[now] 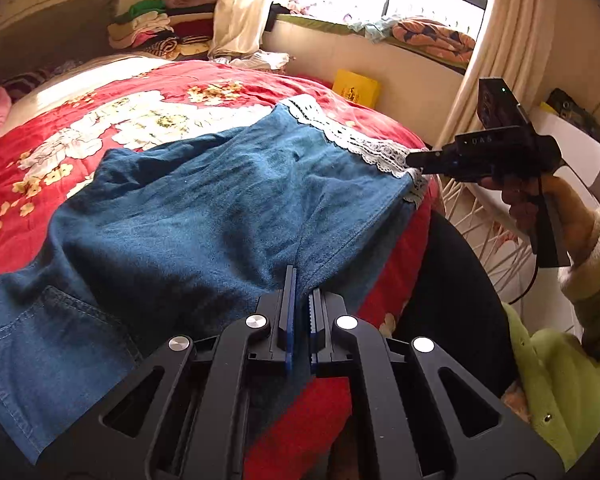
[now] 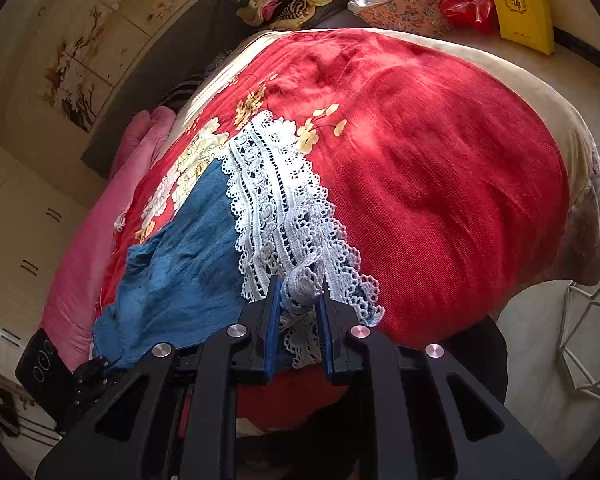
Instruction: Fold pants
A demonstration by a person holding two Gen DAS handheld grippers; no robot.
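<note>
I see the bed first, its red floral quilt (image 1: 100,128) filling most of both views, with the blue denim pants (image 1: 204,216) spread across it, crumpled and partly doubled over. The pants run from a stitched pocket section at my lower left to a white lace-trimmed hem (image 2: 276,208) lying toward the quilt's right edge. Behind the bed I make out a pile of folded clothes (image 1: 156,32) and a yellow box (image 1: 355,87) leaning against the wall under the window. My left gripper (image 1: 302,292) has its fingers nearly together, pinching a ridge of denim at the near edge of the pants. My right gripper (image 2: 300,292) is clamped on a bunched fold of the lace hem, which sits between its blue pads (image 2: 274,320).
</note>
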